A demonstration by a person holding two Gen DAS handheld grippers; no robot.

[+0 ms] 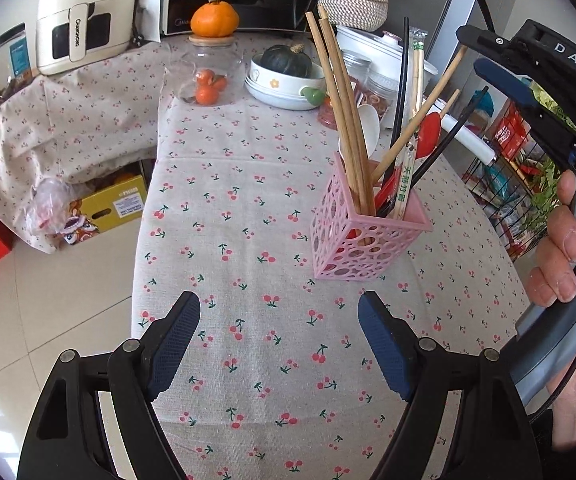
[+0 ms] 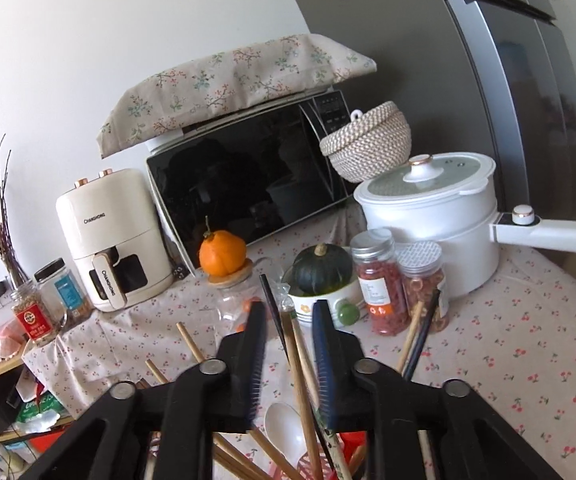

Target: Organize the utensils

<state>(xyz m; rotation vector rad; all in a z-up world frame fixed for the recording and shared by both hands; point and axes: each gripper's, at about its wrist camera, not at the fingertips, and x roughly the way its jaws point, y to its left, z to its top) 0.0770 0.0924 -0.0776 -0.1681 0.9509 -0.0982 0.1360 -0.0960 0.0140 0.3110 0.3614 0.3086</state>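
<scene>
- A pink perforated plastic utensil holder (image 1: 362, 228) stands upright on the table (image 1: 247, 248), which wears a cherry-print cloth.
- In the holder lean long wooden chopsticks (image 1: 342, 108), black chopsticks (image 1: 400, 96), a paper-wrapped pair of chopsticks (image 1: 404, 178), a white spoon (image 1: 368, 126) and a red spoon (image 1: 428, 134).
- The left gripper (image 1: 279, 346) hangs over bare cloth on the near side of the holder, its jaws wide apart and holding nothing.
- The right gripper (image 2: 290, 360) sits directly above the holder, jaws narrow. Two wooden chopsticks (image 2: 302, 364) and a black one (image 2: 271, 304) pass between the blue pads (image 2: 324, 364); I cannot tell whether they are pinched.
- From the left wrist view, a hand (image 1: 568, 256) grips the right gripper's handle to the right of the holder.
- Beyond the holder sit a white bowl holding a dark green squash (image 1: 288, 60) and a glass jar topped with an orange (image 1: 214, 20).
</scene>
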